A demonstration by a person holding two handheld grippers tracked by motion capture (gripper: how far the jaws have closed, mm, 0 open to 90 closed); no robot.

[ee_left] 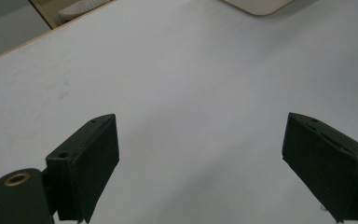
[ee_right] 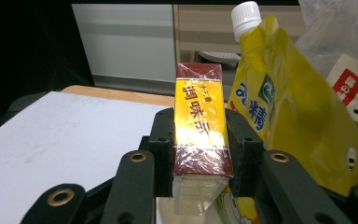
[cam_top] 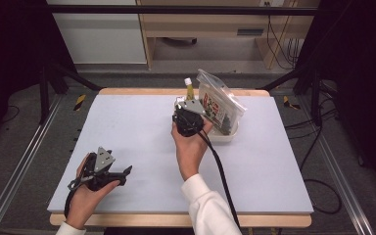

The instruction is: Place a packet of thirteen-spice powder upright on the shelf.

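Nearest the person, the left tongs (cam_top: 111,171) rest in the hand low on the table (cam_top: 127,142), well to the near-left of the white tray (cam_top: 225,134), jaws spread wide with nothing between them and bare surface in front.

Farther on, the right tongs (ee_right: 200,154) are clamped on the sides of a tall yellow-and-red carton (ee_right: 200,121), wrapped in clear film and standing upright at the left end of the tray. This looks like the step of moving the carton, into the tray or out of it; I cannot tell which.

Either way the next move calls for a straight vertical path, because the yellow spouted pouch (ee_right: 284,107) stands just beside the carton, on its far-right side, and a printed bag (cam_top: 220,105) leans over the tray's right part.

Left of the tray the table lies open right to its edge; beyond the tray, the far edge is close.
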